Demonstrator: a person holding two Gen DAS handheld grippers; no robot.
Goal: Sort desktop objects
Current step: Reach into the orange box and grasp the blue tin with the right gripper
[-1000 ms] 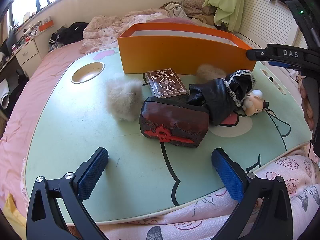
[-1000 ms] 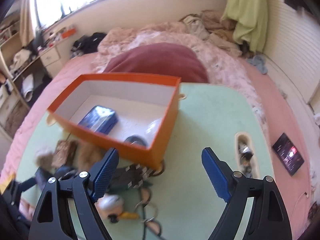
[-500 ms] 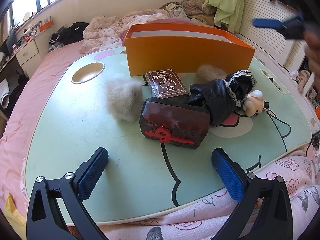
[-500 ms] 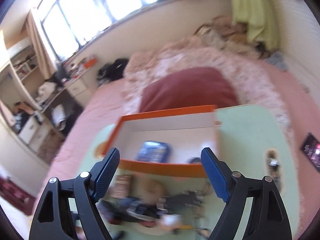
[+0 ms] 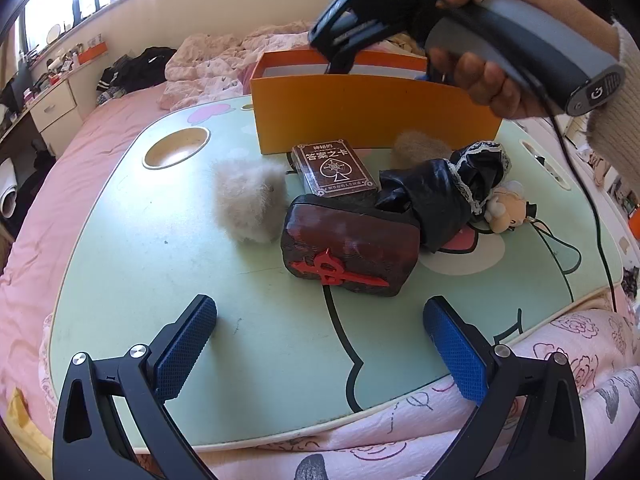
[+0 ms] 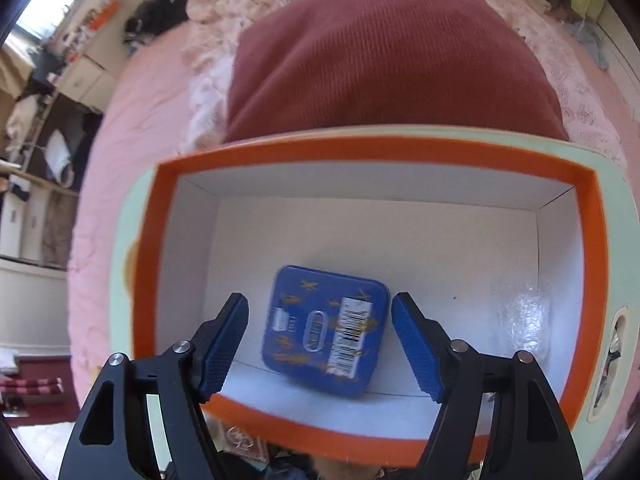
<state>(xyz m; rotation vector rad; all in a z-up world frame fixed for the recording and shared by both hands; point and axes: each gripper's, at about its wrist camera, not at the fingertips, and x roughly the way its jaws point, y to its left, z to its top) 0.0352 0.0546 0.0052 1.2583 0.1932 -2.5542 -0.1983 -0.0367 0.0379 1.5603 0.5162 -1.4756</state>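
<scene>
**Right gripper now over the box; desktop items still unsorted**

The right gripper (image 6: 319,344) has swung from the table's right side to above the orange box (image 6: 580,280). Its jaws are closing with nothing pressed between them; a blue tin (image 6: 324,332) lies below on the box floor. The left gripper (image 5: 320,344) hangs spread and empty at the table's (image 5: 120,240) near edge. The card deck (image 5: 334,170), dark case (image 5: 352,248) and fluffy ball (image 5: 248,204) remain at mid-table, awaiting sorting.
</scene>
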